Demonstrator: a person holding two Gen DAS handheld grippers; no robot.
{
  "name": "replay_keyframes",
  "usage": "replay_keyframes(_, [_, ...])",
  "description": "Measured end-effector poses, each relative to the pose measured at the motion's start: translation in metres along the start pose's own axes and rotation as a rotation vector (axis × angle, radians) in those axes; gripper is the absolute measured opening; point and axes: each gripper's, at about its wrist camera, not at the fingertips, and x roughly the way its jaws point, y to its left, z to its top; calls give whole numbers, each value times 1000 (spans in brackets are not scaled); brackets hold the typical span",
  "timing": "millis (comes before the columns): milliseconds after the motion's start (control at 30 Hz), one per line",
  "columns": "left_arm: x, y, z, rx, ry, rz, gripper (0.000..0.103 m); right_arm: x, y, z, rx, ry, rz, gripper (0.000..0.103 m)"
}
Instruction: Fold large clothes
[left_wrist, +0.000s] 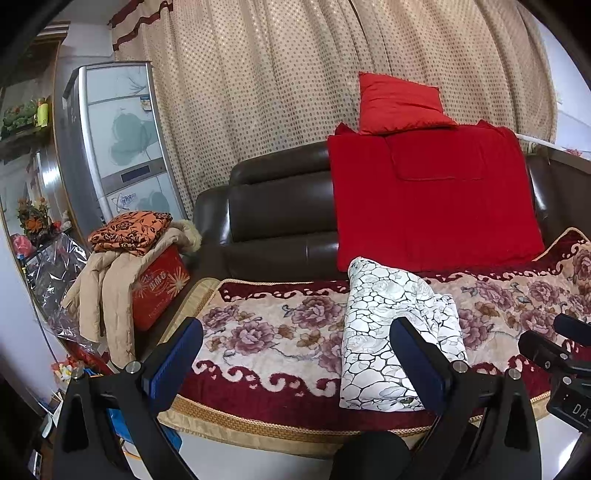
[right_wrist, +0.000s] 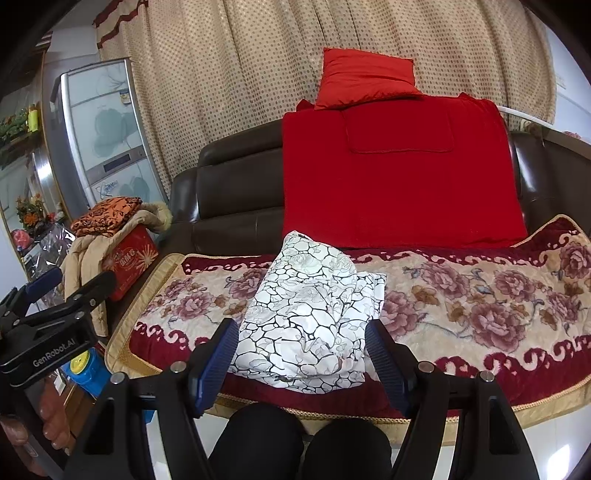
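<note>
Here the right gripper (right_wrist: 301, 358) stood with its blue pads wide apart, holding nothing, just above the near edge of the folded white garment (right_wrist: 310, 314). The left gripper (left_wrist: 295, 354), also spread and empty, hovered to the left of that garment (left_wrist: 391, 332). The garment lay on the floral blanket (right_wrist: 461, 302) covering the sofa seat, with a red blanket (right_wrist: 399, 177) and red cushion (right_wrist: 365, 77) beyond it.

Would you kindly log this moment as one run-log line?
garment: white black-veined patterned cloth, folded on floral sofa cover | left gripper: open, empty | right gripper: open, empty
</note>
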Motion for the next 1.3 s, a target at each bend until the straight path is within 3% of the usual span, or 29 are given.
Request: replay_keyframes(1300, [-37,24,0,-33,-67,10,101,-33,16,5,-17,-34,-38,75])
